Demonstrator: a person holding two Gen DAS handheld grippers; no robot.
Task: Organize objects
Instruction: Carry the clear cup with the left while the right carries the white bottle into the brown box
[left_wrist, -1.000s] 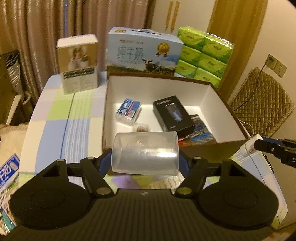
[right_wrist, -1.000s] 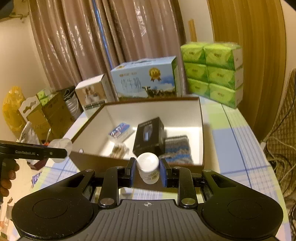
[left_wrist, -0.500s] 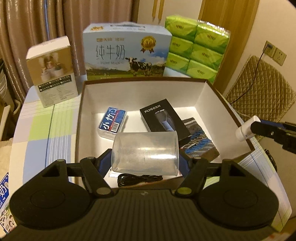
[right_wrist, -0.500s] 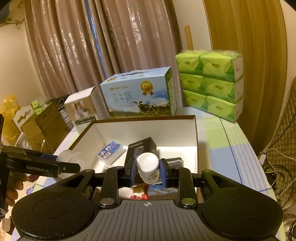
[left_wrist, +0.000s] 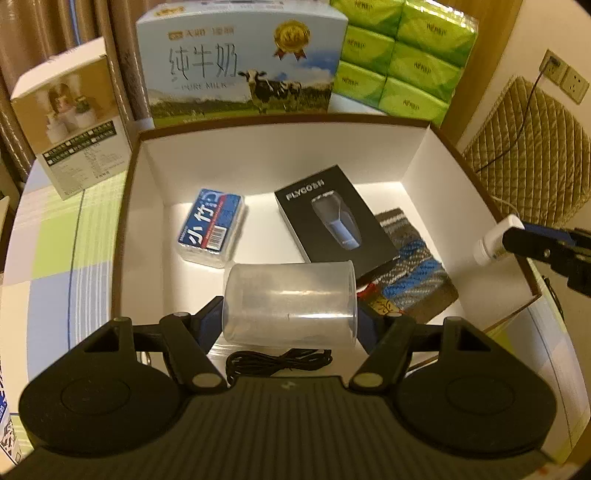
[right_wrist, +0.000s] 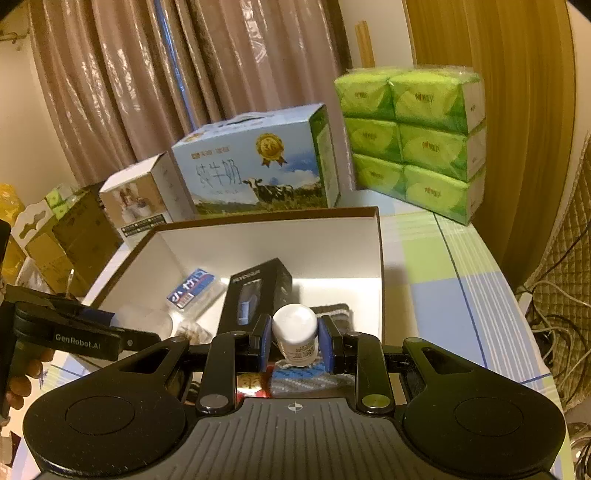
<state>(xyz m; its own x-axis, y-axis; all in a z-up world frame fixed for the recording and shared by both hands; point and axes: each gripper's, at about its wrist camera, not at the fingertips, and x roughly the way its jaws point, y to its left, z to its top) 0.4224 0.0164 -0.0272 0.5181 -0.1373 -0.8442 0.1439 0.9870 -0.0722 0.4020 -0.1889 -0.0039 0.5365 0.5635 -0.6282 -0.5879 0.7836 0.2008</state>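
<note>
My left gripper (left_wrist: 290, 317) is shut on a clear plastic cup (left_wrist: 290, 304) lying sideways between the pads, held over the near part of the open cardboard box (left_wrist: 280, 155). My right gripper (right_wrist: 294, 341) is shut on a small white bottle (right_wrist: 295, 332), above the box's near right edge (right_wrist: 380, 266); the same bottle (left_wrist: 493, 242) shows at the right in the left wrist view. Inside the box lie a blue tissue pack (left_wrist: 210, 227), a black shaver box (left_wrist: 334, 214), a striped sock (left_wrist: 415, 273) and a coiled black cable (left_wrist: 277, 360).
Behind the box stand a milk carton case (left_wrist: 240, 62), a stack of green tissue packs (left_wrist: 399, 55) and a small white product box (left_wrist: 70, 118). The checked tablecloth (left_wrist: 55, 240) lies to the left. A quilted chair and cables (right_wrist: 557, 295) are off the table's right edge.
Both grippers have moved forward and lower over the box, so its contents loom larger. The cup and the bottle stay gripped as before.
</note>
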